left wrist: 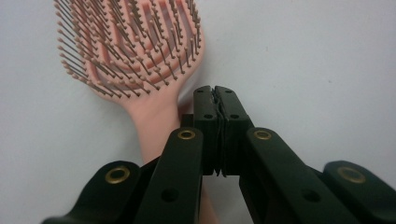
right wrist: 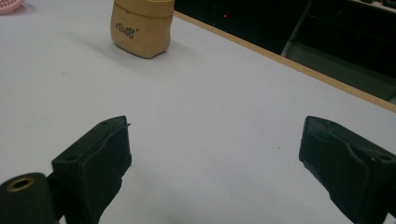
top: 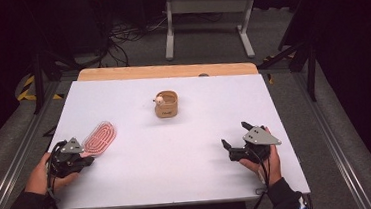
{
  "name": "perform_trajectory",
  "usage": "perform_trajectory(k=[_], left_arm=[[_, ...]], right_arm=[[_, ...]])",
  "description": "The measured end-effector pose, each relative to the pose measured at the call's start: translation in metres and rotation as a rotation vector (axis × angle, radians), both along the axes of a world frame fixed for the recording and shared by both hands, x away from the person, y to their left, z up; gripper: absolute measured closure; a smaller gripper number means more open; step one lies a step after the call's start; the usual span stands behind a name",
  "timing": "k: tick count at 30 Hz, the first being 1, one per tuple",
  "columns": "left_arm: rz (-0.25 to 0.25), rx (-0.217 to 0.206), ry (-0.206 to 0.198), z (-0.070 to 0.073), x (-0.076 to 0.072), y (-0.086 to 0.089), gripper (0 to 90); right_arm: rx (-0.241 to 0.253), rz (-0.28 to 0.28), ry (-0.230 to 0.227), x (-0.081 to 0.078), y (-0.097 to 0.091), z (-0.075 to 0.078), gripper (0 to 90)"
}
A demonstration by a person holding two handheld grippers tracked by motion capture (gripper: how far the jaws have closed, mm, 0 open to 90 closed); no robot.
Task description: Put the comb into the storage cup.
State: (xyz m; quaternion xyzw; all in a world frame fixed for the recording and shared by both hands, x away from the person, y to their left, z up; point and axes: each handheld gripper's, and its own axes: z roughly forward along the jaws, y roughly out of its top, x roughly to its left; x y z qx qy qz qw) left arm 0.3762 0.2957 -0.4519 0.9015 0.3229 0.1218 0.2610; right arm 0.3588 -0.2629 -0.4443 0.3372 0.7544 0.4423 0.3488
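High view: left gripper (top: 84,161) seen at the near left of the white table (top: 190,184), held in a hand, its tips just at the near end of the pink hairbrush (top: 100,138). Brush lay flat near the left edge, bristles up, head pointing away toward the far side. Right gripper (top: 236,138) seen at the near right, held in the other hand, well apart from the brush. Tan pouch (top: 166,105) stood upright toward the far middle of the table, something small and pale poking up at its rim, too small to tell what.

Left gripper view: jaws pressed together, pad against pad, nothing caught between them. Closed tips rested just beside the brush handle (left wrist: 152,121), which ran down under the left jaw; touching or not, impossible to tell. Bristled head (left wrist: 128,44) spread out at upper left.

Right gripper view: jaws spread wide, nothing between them but bare table. Pouch (right wrist: 140,28) seen well ahead at upper left, dark lettering on its side, and a sliver of the pink brush (right wrist: 11,5) at the far left corner.
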Motion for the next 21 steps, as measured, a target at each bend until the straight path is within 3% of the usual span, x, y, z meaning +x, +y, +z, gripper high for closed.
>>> perform_trajectory(k=[9,18,21], left_arm=[[0.021,0.012,-0.002,0.004,-0.003,0.004,87.2],[0.009,-0.007,-0.050,0.017,-0.013,0.009,85.4],[0.052,0.008,-0.065,0.023,-0.015,0.012,81.0]], right_arm=[[-0.004,0.007,0.003,0.000,0.000,0.000,9.4],[-0.005,0.006,-0.003,-0.001,0.000,0.001,9.6],[-0.009,0.009,-0.002,-0.001,0.000,0.001,9.6]])
